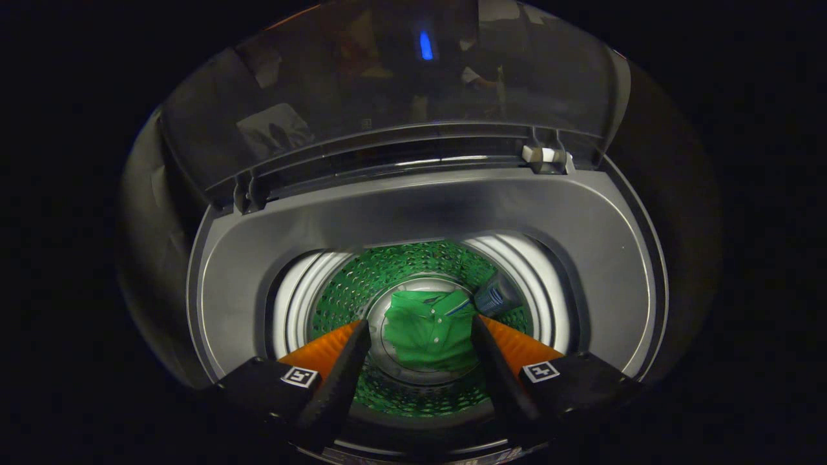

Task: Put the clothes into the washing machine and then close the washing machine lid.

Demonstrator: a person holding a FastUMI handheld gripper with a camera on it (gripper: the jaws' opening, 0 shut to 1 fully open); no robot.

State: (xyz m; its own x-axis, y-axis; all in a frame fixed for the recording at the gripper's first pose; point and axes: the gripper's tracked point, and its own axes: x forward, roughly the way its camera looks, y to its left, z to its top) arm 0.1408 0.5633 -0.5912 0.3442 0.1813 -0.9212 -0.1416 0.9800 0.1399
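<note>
Tongs spread, empty; green shirt below between fingers, in drum.

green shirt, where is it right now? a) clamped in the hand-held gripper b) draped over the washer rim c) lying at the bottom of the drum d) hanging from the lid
c: the green shirt lies on the floor of the washing machine drum, seen beyond and between the open fingers of the hand-held gripper, which hold nothing; the lid stands raised.
</note>
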